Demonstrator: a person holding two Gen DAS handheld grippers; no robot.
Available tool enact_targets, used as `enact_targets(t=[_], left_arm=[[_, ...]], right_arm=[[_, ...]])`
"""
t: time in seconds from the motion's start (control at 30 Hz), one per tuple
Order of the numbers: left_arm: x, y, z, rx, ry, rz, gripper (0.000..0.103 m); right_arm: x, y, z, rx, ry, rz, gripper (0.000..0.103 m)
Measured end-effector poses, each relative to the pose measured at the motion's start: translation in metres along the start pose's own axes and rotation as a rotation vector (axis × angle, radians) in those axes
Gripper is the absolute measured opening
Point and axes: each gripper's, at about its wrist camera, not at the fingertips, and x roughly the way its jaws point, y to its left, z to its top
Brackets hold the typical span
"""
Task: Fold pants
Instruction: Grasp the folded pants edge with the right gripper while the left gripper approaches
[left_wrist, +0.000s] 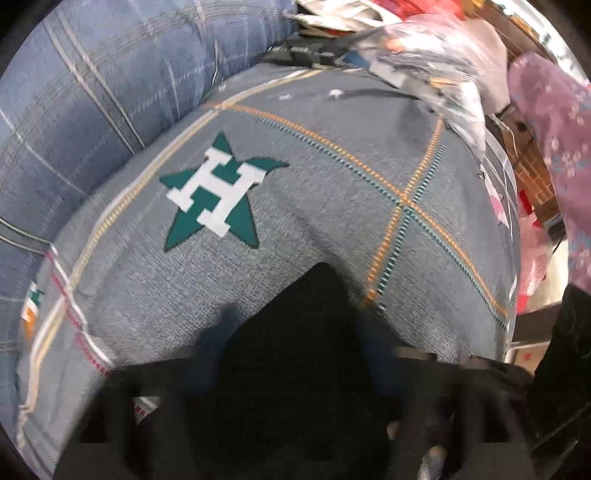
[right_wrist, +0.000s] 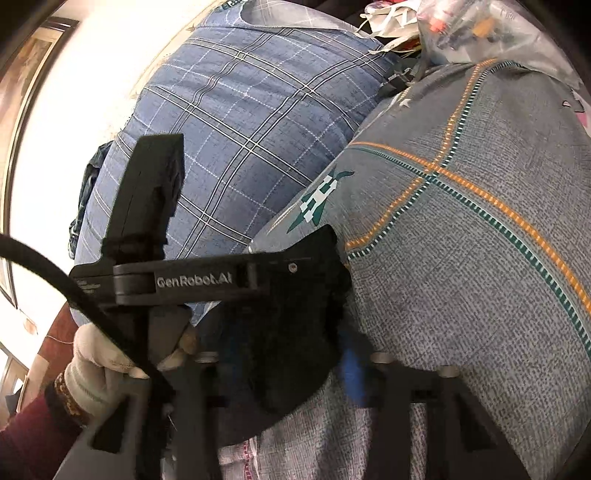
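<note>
The black pants (left_wrist: 295, 332) lie at the near edge of a bed, on a grey bedspread (left_wrist: 332, 206) crossed by orange and teal stitched lines and printed with a green star carrying a white H (left_wrist: 218, 192). In the left wrist view the dark cloth rises to a peak just in front of the camera and fills the lower middle of the frame. The left gripper (left_wrist: 295, 387) is almost wholly lost against that black fabric and motion blur, so I cannot tell whether its fingers are parted or clamped.

In the right wrist view a bunch of the same pants (right_wrist: 295, 332) sits between the fingers of the right gripper (right_wrist: 295, 354), which are clenched on the cloth. The left gripper (right_wrist: 207, 277), marked GenRobot.AI, crosses that view just above the bunch, and a white-gloved hand (right_wrist: 99, 365) holds it from below at the left, with a black strap running across it.

Behind the bedspread stands a large blue plaid pillow (right_wrist: 236, 140), touching it along its far edge. Crinkled plastic bags (left_wrist: 424, 48) and other clutter are heaped at the far end of the bed. A pink flowered sleeve (left_wrist: 554, 155) hangs at the right edge of the left wrist view.
</note>
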Motion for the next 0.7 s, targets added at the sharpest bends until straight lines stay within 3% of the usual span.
enact_targets(t=[0.03,0.1,0.27,0.47,0.7], left_arm=[[-0.006,-0.001,-0.001,-0.002,-0.006,-0.006,0.026],[-0.022,-0.002,-0.007,0.002,-0.045,-0.022,0.022],[-0.068,0.008,-0.027,-0.045,-0.149,-0.073,0.020],[-0.140,0.041,-0.069,-0.165,-0.304,-0.187,0.020],[-0.213,0.113,-0.170,-0.379,-0.481,-0.258,0.020]], right_arm=[[-0.002,0.000,0.001,-0.001,0.001,0.003,0.021],[-0.008,0.003,0.002,0.010,0.003,0.016,0.017],[-0.023,0.038,0.004,-0.032,0.003,0.067,0.014],[-0.034,0.106,-0.005,-0.124,0.029,0.161,0.014],[-0.020,0.194,-0.042,-0.272,0.125,0.246,0.013]])
